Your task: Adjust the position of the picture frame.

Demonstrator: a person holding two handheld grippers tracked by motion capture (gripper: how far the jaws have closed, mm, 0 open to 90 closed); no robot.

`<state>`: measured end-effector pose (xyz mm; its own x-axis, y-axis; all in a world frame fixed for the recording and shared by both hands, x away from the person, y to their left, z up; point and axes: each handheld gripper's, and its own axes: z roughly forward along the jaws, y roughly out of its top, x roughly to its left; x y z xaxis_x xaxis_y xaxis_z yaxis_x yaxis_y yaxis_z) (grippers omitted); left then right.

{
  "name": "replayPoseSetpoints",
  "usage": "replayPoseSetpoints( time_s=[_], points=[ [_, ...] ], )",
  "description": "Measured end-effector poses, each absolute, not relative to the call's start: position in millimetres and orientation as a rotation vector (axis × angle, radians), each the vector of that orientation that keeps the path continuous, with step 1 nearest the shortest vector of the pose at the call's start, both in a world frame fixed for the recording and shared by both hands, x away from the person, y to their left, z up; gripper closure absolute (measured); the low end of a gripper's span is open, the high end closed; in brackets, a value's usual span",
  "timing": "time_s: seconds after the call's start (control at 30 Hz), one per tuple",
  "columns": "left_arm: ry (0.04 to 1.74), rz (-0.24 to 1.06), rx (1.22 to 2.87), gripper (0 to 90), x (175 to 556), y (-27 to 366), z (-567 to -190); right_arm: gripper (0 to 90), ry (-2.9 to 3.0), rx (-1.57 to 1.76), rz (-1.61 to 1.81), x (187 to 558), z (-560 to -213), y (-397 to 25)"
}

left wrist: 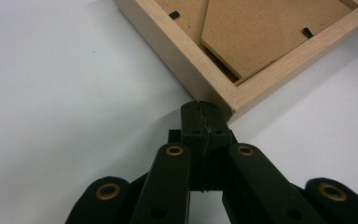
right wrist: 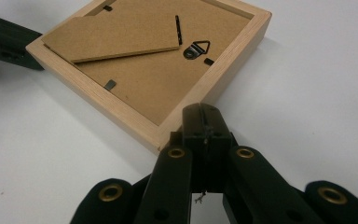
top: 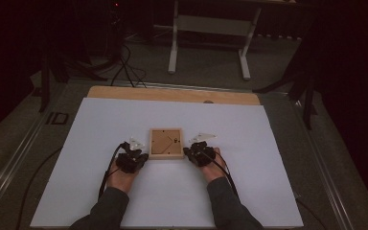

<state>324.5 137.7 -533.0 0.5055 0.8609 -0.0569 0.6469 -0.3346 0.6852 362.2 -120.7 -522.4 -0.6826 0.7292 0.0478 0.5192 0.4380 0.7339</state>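
Picture frame (top: 166,143) face down, closed fingers (left wrist: 200,116) at near corners

The picture frame (left wrist: 242,51) runs off the top edge (left gripper view), its far corners unseen.

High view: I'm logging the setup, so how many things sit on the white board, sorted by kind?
Wooden picture frame, lying back side up: 1
Black tongs, left tongs and right tongs, each shut at a near corner of the frame: 2
Total: 3
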Motion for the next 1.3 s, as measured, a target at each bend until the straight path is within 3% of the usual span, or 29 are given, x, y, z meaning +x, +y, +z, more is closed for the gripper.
replayPoseSetpoints(
  time_s=[1.1, 1.3],
  points=[
    [1.190, 0.448, 2.087, 89.8, 327, 127, -536, 90.0, 2.407, 1.083, 1.104, 358, -523, -135],
    [1.179, 0.468, 2.105, 86.0, 327, 128, -535, 89.8, 2.371, 1.034, 1.077, 351, -523, -134]
  ],
)
